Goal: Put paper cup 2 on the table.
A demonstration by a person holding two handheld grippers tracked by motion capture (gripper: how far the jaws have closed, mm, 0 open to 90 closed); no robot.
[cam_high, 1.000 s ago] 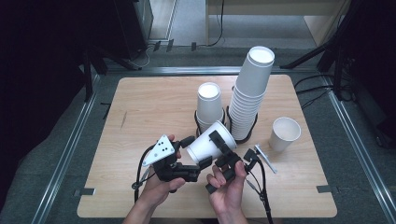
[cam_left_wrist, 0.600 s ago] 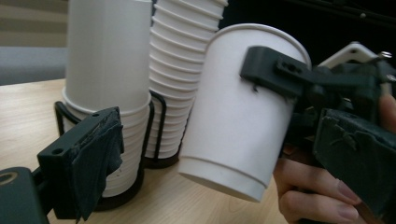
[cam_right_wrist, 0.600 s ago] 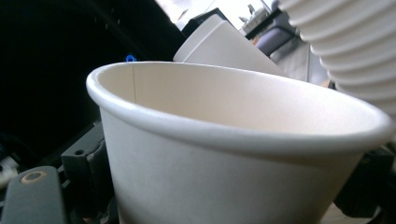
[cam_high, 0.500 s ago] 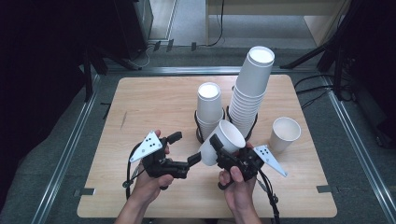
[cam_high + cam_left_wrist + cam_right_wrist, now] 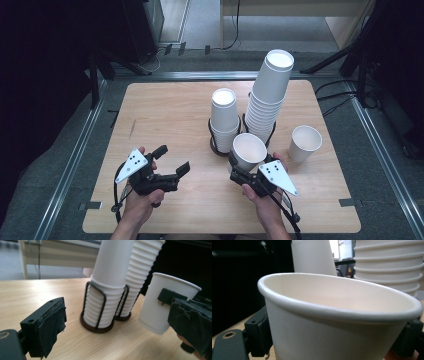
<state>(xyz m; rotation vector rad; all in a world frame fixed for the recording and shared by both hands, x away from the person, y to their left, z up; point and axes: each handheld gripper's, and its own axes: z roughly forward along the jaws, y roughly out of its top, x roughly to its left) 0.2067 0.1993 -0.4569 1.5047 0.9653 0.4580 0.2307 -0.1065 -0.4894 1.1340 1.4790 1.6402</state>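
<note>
Counter (image 5: 165, 105): a wooden top that carries everything here.
Tall stack (image 5: 270, 95): nested white cups in a wire holder, at the far right of centre.
Short stack (image 5: 223, 120): a second holder of cups, just left of the tall one.
Lone cup (image 5: 304, 143): upright, mouth up, right of the stacks and apart from them.
Held cup (image 5: 248, 151): off the counter in front of the stacks, tilted, mouth up and toward the person.
Right hand-held gripper (image 5: 239, 167): clamped on the held cup's wall, jaws on either side.
Left hand-held gripper (image 5: 172, 161): jaws have just been opening and stand wide, with nothing between them.
Key relation: the lone cup lies right of the held cup and nearer the right hand; setting the held cup down beside it likely means righting its long axis first.
</note>
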